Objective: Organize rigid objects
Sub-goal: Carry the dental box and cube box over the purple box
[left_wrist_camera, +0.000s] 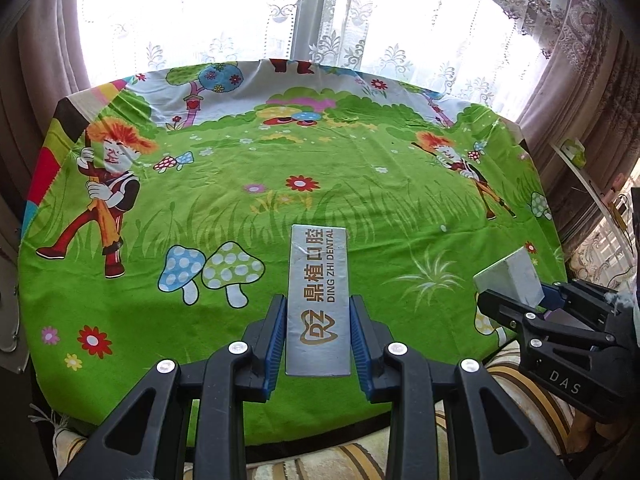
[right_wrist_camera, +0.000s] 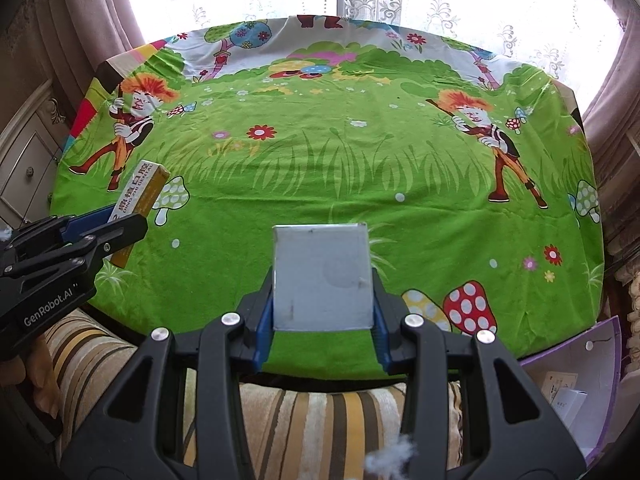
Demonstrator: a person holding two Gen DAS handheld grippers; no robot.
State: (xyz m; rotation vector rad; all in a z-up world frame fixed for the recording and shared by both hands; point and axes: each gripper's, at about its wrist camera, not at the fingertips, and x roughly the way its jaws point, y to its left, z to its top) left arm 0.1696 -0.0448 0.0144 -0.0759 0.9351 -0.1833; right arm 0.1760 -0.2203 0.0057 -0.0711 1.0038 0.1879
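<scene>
**Both tools loaded, held above tabletop**

Left tool (left_wrist_camera: 318,334): closed on a long silver box (left_wrist_camera: 319,300) w/ gold logo and "DING ZHI DENTAL" print. Blue pads (left_wrist_camera: 276,344) clamp both long sides near the box's near end; the far end sticks out fwd past the fingertips. In the right wrist view the same box (right_wrist_camera: 142,196) shows a gold-yellow side face and points up and away from the tool (right_wrist_camera: 120,226).

Right tool (right_wrist_camera: 323,308): closed on a squarish grey box (right_wrist_camera: 322,276), plain face toward the camera, faint round mark on it. Pads press the left and right edges; the box's near edge sits between the fingers, the rest projects fwd. In the left wrist view this box (left_wrist_camera: 510,280) appears at far right, tilted, gripped by the right tool (left_wrist_camera: 516,300).

Both boxes are clear of the surface, i.e. not touching the tabletop (right_wrist_camera: 360,184). Tabletop is covered w/ a bright green cartoon cloth (mushrooms, flowers, figures).

Surroundings: striped cushion (right_wrist_camera: 312,420) below the near tabletop edge; lace curtain (left_wrist_camera: 360,20) and window behind the far edge; purple-rimmed bin (right_wrist_camera: 576,392) w/ paper items at lower right of the right wrist view.
</scene>
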